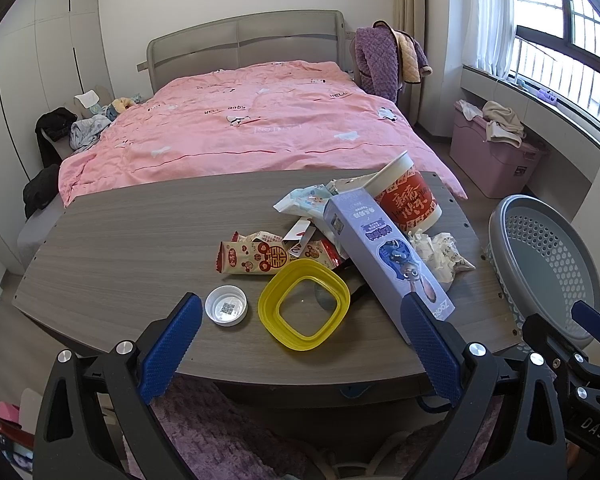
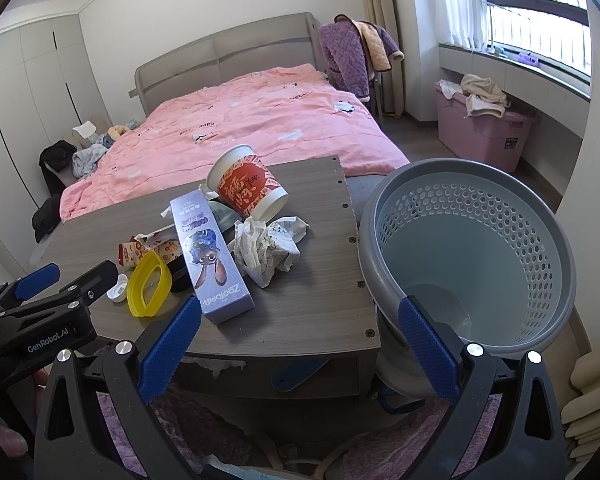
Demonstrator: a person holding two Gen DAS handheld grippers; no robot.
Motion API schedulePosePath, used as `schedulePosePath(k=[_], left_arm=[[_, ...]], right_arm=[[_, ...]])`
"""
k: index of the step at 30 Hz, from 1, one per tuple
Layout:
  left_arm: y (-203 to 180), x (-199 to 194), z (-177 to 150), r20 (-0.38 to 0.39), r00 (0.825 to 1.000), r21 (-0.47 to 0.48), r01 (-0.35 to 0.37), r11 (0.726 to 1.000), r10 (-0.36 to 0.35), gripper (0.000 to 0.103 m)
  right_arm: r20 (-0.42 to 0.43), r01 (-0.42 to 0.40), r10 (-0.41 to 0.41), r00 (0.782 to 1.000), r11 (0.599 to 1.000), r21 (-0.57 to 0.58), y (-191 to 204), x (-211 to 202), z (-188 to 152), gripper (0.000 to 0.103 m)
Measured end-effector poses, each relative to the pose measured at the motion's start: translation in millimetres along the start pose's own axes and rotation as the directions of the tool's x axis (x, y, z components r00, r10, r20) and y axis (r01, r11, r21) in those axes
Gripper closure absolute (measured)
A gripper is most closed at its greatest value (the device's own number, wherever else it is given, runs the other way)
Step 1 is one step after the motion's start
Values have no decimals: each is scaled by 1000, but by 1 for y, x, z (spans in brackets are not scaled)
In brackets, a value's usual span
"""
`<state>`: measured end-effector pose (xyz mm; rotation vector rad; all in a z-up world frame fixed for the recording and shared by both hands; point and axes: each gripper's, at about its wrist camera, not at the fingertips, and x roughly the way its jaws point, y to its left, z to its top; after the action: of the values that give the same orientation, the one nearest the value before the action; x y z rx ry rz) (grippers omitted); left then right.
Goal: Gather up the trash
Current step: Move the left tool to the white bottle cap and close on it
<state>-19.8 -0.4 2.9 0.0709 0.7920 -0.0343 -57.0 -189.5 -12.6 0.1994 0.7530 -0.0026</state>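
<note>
Right now both grippers hover spread and empty at the near edge of the bench (image 1: 120, 240): the left gripper (image 1: 300, 340) faces a yellow lid ring (image 1: 304, 304), the right gripper (image 2: 300, 328) points between bench and basket. Trash sits piled on the bench: a tipped red paper cup (image 2: 246, 188), purple box (image 2: 208, 256), crumpled paper (image 2: 268, 248), snack wrappers (image 1: 252, 258), white cap (image 1: 226, 305). At the right, the grey perforated basket (image 2: 500, 216) holds nothing.

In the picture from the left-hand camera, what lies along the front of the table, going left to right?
White bottle cap → yellow square ring lid → lavender Zootopia box → crumpled white paper → grey perforated basket, just past the table's right edge.
</note>
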Motion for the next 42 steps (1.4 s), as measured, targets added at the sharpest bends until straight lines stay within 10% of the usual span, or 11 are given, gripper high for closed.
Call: schedulePosePath(k=[14,26,42], left_arm=[[62,26,-10,-56,993,-114,-108,988,102,8],[78,59,-18,-132,991,-142,-4,990,-15,8],[93,97,-25,-164,983,-91,-98,991,82,8]], right_arm=[[-58,-85,81,995,994,-74,20,22,-1,6],[-110,-107,94,989,987,-123,36,43,-5,6],[-148,-112,95,984,988,-107,34,55,-10,6]])
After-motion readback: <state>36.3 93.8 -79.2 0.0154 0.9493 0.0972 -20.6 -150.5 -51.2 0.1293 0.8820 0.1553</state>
